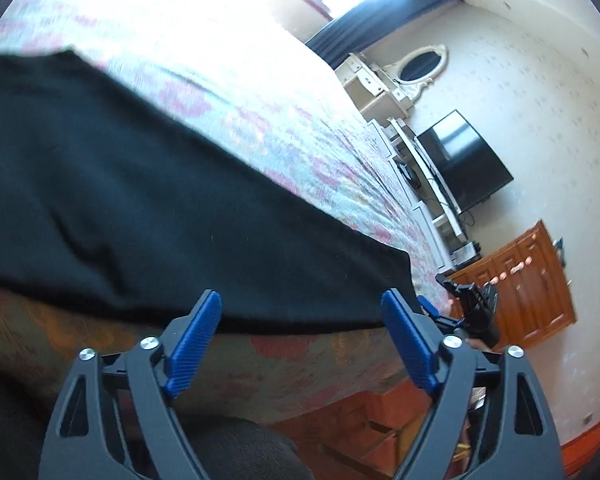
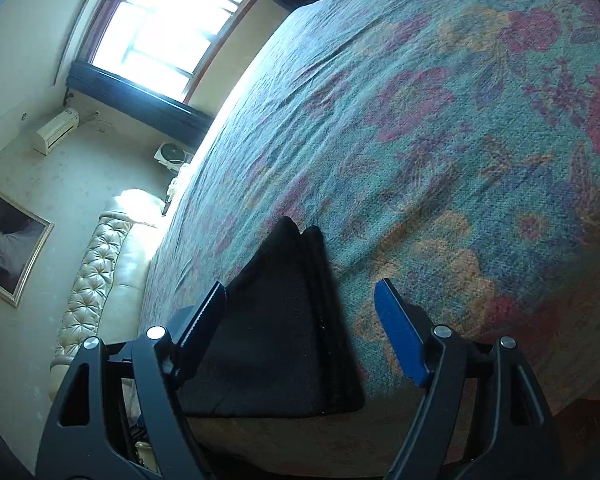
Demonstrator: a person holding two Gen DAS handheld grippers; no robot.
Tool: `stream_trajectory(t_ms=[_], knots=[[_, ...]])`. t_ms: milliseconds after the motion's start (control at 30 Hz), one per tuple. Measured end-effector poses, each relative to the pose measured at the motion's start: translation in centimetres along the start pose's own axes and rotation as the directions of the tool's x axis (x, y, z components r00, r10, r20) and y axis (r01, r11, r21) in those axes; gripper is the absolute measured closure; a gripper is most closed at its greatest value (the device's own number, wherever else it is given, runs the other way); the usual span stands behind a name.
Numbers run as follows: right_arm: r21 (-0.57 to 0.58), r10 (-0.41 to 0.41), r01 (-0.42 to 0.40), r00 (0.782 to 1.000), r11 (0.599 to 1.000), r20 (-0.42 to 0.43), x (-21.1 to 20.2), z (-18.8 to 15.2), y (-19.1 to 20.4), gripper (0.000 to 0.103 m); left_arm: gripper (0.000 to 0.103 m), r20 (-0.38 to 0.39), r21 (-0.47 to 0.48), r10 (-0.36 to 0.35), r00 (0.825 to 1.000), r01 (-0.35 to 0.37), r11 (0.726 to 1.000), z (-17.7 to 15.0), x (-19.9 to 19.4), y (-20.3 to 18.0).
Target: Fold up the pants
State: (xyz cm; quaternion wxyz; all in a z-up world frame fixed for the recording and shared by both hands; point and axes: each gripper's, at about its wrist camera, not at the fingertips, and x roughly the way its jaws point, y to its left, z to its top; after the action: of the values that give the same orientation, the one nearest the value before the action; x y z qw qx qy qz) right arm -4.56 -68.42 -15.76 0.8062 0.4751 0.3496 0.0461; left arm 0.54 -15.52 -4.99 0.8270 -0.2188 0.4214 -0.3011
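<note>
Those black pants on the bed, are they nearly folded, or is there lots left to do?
Well along, it seems. The black pants lie flat in a long strip on the flowered bedspread, with stacked layers at one end, so at least one fold looks done. Nothing is in hand: the left gripper and right gripper are both open and empty. Probably left: folding the strip shorter.

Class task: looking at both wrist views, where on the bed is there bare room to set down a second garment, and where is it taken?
Free: the floral bedspread beyond the black pants, towards the window. Taken: the near edge, where the pants lie under both open grippers.
</note>
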Motion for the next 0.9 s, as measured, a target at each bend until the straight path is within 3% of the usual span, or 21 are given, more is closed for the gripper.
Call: stream_trajectory(t_ms=[100, 233, 333, 433, 467, 500, 533, 600, 733, 900], knots=[[0.027, 0.033, -0.032, 0.999, 0.999, -0.034, 0.7, 0.4, -0.6, 0.023, 0.016, 0.074, 0.170, 0.136, 0.988, -0.147, 0.974, 1.5, -1.3, -0.4], [0.013, 0.085, -0.084, 0.992, 0.996, -0.098, 1.2, 0.6, -0.3, 0.018, 0.016, 0.105, 0.229, 0.253, 0.962, -0.271, 0.935, 3.3, -2.1, 2.4], [-0.032, 0.090, -0.097, 0.982, 0.995, -0.167, 2.1, 0.5, 0.5, 0.016, 0.016, 0.067, 0.156, 0.349, 0.935, -0.356, 0.921, 5.3, -1.7, 6.1], [-0.014, 0.109, -0.114, 0.977, 0.993, -0.183, 2.2, 0.9, 0.7, 0.016, 0.016, -0.019, 0.006, 0.449, 0.893, -0.449, 0.894, 6.6, -1.3, 11.3], [-0.026, 0.094, -0.101, 0.976, 0.995, -0.194, 2.5, 1.1, 1.1, 0.020, 0.016, -0.052, -0.052, 0.454, 0.889, -0.456, 0.888, 6.9, -1.3, 13.1], [-0.043, 0.067, -0.077, 0.976, 0.996, -0.206, 2.7, 1.2, 1.3, 0.034, 0.016, -0.089, -0.107, 0.447, 0.890, -0.455, 0.884, 7.0, -0.9, 14.5], [-0.054, 0.045, -0.059, 0.974, 0.997, -0.223, 3.2, 1.0, 1.4, 0.055, 0.016, -0.099, -0.138, 0.412, 0.906, -0.422, 0.896, 6.9, -1.0, 15.6], [-0.039, 0.026, -0.038, 0.963, 0.999, -0.267, 4.4, 0.6, 1.2, 0.081, 0.015, -0.062, -0.111, 0.381, 0.922, -0.386, 0.916, 6.5, -1.4, 15.7], [-0.038, 0.017, -0.028, 0.967, 0.999, -0.255, 4.8, 0.4, 1.6, 0.082, 0.005, -0.057, -0.009, 0.355, 0.933, -0.356, 0.934, 5.6, -0.9, 15.2], [-0.066, -0.039, 0.026, 0.976, 0.997, -0.213, 3.7, 0.5, 3.3, 0.083, 0.005, -0.076, 0.158, 0.376, 0.923, -0.361, 0.919, 5.2, -0.3, 14.4]])
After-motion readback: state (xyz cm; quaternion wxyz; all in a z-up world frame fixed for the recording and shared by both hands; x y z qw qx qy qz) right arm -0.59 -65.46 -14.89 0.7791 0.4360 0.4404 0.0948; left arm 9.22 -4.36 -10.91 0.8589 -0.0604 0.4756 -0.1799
